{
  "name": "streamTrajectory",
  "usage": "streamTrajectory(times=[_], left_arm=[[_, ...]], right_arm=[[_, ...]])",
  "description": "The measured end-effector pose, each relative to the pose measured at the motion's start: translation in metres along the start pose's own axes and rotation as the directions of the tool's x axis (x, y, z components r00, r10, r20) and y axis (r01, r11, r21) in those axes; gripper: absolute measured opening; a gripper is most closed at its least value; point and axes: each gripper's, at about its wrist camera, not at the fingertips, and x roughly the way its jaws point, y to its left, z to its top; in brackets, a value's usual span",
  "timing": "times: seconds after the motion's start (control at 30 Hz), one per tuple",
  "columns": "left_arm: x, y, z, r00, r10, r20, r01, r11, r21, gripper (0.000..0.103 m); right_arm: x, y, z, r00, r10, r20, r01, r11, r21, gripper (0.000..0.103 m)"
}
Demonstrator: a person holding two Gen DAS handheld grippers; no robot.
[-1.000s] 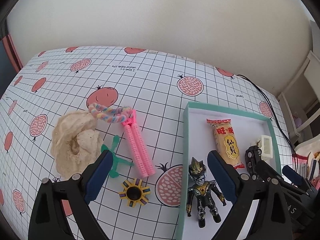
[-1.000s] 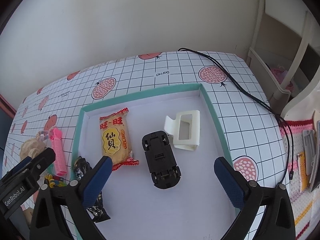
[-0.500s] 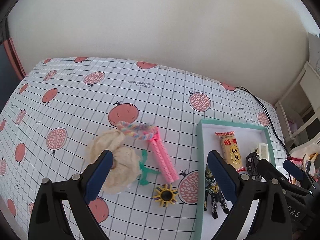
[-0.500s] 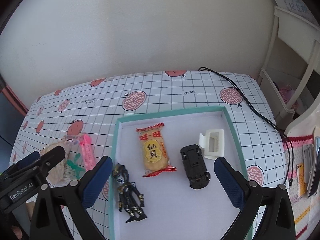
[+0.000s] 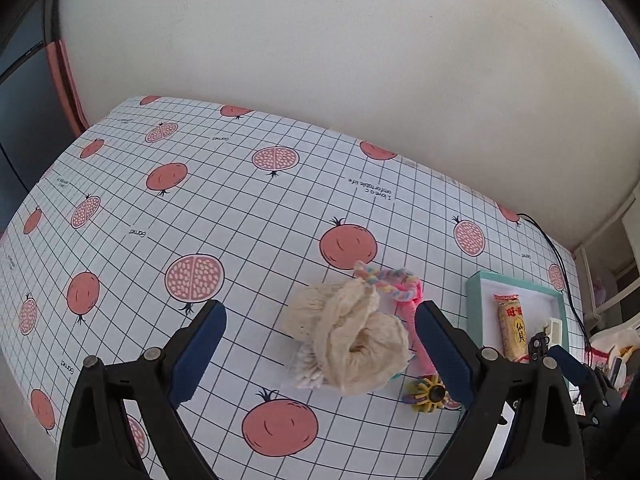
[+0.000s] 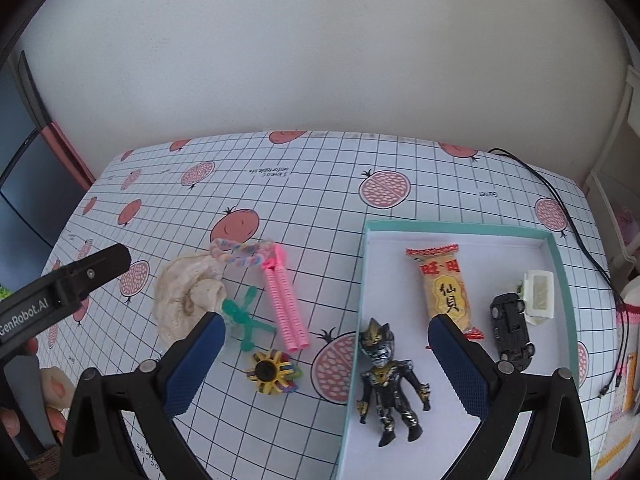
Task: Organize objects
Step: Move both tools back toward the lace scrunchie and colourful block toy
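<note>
Left wrist view shows the left hand-held gripper point(image 5: 320, 340) with its blue-padded fingers spread wide apart, holding nothing, above the counter point(image 5: 240, 208) covered in a grid-and-pomegranate cloth. Between the fingers lies a crumpled cream cloth point(image 5: 352, 340). At its 1 o'clock sits a pastel braided loop point(image 5: 384, 278) joined to a pink ridged handle pair point(image 5: 416, 332), and at its 4 o'clock a yellow-and-black gear toy point(image 5: 426, 393). A small clear packet of white bits, perhaps cotton swabs, peeks out at the cloth's 7 o'clock point(image 5: 306, 370).

In the right wrist view, the right hand-held gripper point(image 6: 326, 364) is likewise wide apart and empty. A teal-rimmed tray point(image 6: 360, 280) sits at 3 o'clock of the loose items. Inside it lie a black-and-gold action figure point(image 6: 386, 380), a yellow snack packet point(image 6: 444, 288), an overturned black toy car point(image 6: 512, 330) and a white plastic holder point(image 6: 540, 294) touching the car's far end. On the counter outside the tray, a green stick-figure toy point(image 6: 244, 316) lies between the cloth and the pink handles. A black cable point(image 6: 560, 208) runs along the counter's right edge.
</note>
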Motion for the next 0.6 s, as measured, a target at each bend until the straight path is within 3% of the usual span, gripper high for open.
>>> streamTrajectory(times=[0.23,0.6], left_arm=[[0.023,0.009,-0.007,0.998,-0.015,-0.063,0.013,0.999,-0.038,0.095],[0.051,-0.001,-0.021,0.991,-0.036,-0.126,0.032,0.999,-0.033,0.095]], right_arm=[[0.022,0.018,-0.008,0.998,0.006,-0.068,-0.008,0.999,-0.039,0.101],[0.046,0.028,-0.021,0.987,0.008,-0.158,-0.019,0.997,-0.069,0.081]])
